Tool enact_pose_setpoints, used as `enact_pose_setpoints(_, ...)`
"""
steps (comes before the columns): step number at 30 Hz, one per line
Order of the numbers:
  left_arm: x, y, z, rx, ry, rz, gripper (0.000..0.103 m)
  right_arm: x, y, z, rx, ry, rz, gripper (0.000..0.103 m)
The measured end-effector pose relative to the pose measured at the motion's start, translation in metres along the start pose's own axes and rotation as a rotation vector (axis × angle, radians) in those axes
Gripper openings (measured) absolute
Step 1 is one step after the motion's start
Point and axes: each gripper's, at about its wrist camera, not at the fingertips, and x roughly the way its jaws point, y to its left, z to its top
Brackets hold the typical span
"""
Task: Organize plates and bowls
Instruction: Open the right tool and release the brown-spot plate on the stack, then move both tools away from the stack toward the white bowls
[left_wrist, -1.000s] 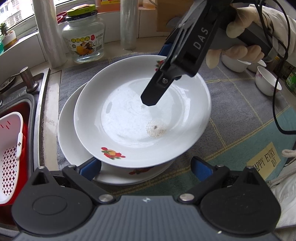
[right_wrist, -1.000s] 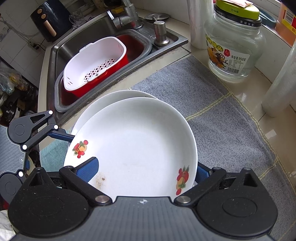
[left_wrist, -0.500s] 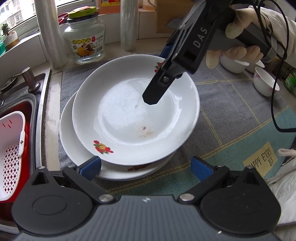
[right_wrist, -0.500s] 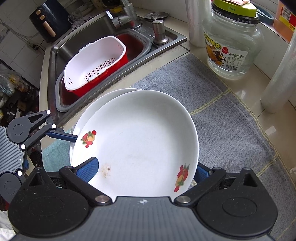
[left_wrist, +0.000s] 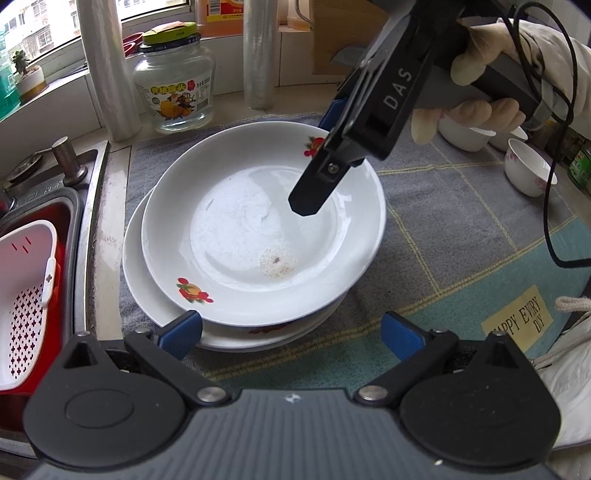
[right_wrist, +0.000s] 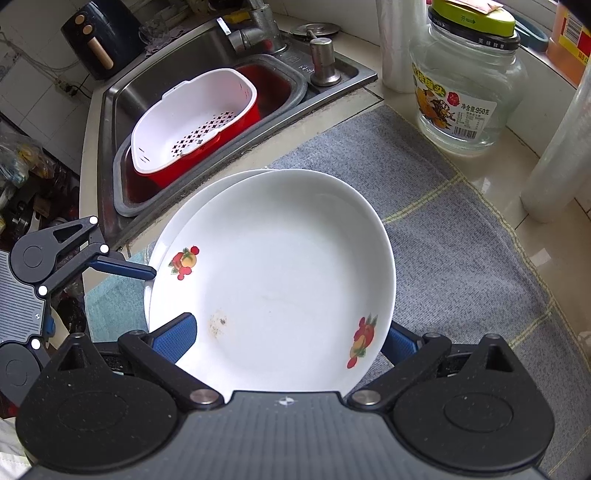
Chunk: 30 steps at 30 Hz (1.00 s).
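Right claw (right_wrist: 284, 338): fingers spread wide to either side of the upper plate (right_wrist: 273, 280), whose near rim is passing between the blue pads (right_wrist: 173, 338); whether the pads are pressing the rim cannot be told, and in the left wrist view one black finger is hanging over the plate's well while the far blue pad is showing behind the rim. Left claw (left_wrist: 291, 334): standing open, blue pads wide apart, the left pad (left_wrist: 183, 332) lying just beside the near edge of the lower plate (left_wrist: 147, 295), nothing between the pads. Upper plate (left_wrist: 264, 225): white, deep, fruit motifs on the rim, a small brownish residue patch in the well, sitting on the lower plate and offset toward the right and far side, so the lower plate is showing as a crescent at left and near. Lower plate (right_wrist: 162, 251): resting on the grey checked mat (left_wrist: 461, 221) covering the worktop. Small white bowls (left_wrist: 530, 171): sitting well apart at the mat's far right, beyond the gloved hand (left_wrist: 480, 110) gripping the right handle. Glass jar (right_wrist: 467, 85) with green lid: standing at the back of the worktop near two rolls of clear film (right_wrist: 397, 44). Sink (right_wrist: 122, 92): lying left of the mat, holding a white perforated basket (right_wrist: 195, 122) nested in a red tub (right_wrist: 177, 173).
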Motion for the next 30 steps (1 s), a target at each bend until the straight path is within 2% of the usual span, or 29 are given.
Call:
enact_pose_setpoints(4, -0.01, -0.003, -0.005, -0.007, -0.059, 0.054, 0.102, -0.001, 0.004, -0.003, -0.015, -0.01, -0.008, 0.103)
enact_pose_setpoints(8, -0.017, -0.008, -0.011, -0.015, -0.121, 0.115, 0.102, -0.002, 0.012, -0.01, -0.039, -0.048, -0.085, 0.103)
enact_pose_setpoints(11, -0.021, -0.011, -0.013, -0.03, -0.161, 0.139, 0.102, -0.003, 0.014, -0.019, -0.024, -0.085, -0.112, 0.103)
enact_pose_setpoints(16, -0.024, -0.02, -0.011, -0.068, -0.22, 0.171, 0.102, -0.012, 0.026, -0.046, -0.024, -0.215, -0.29, 0.103)
enact_pose_setpoints(19, -0.021, -0.022, -0.008, -0.087, -0.233, 0.154, 0.102, -0.022, 0.028, -0.065, 0.021, -0.285, -0.349, 0.103)
enact_pose_setpoints(23, -0.016, -0.031, 0.0, -0.077, -0.268, 0.113, 0.102, -0.04, 0.021, -0.102, 0.163, -0.359, -0.424, 0.103)
enact_pose_setpoints(30, 0.008, -0.067, 0.023, 0.009, -0.323, -0.018, 0.102, -0.069, 0.011, -0.17, 0.368, -0.42, -0.613, 0.103)
